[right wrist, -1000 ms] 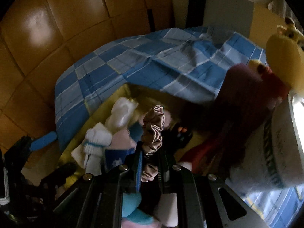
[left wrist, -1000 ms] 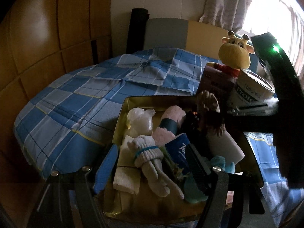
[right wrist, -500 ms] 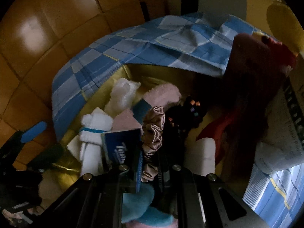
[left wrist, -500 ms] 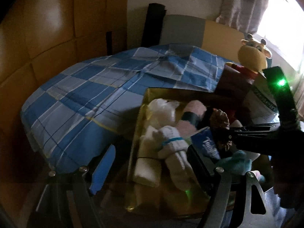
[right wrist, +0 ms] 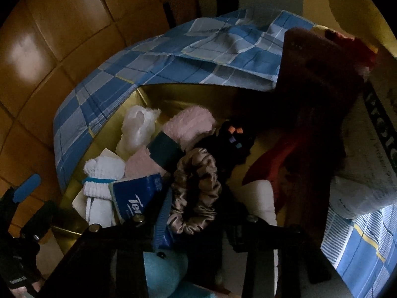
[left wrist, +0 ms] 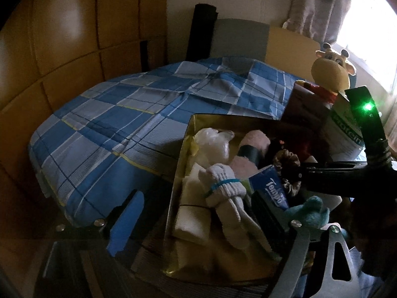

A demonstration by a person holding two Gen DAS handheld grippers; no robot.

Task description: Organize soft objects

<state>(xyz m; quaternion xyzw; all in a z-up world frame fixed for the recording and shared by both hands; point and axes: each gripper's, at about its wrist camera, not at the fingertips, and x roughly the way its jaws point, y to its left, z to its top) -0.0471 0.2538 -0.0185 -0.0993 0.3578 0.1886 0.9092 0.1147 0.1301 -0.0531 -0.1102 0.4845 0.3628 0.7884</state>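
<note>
Loosening its pinch, the right gripper now has its jaws opening around the brown satin scrunchie, which a second ago stood squeezed upright between them and now lies flattened in the gold box, with the pads no longer pressing it. It points steeply down into the box from the near side. The left gripper hangs over the box's near left corner, its jaws opening and nothing between them. Beside the scrunchie, left of it in the box, a blue tissue pack reads "Tempo"; right of the box a white tub shows "Prote".
</note>
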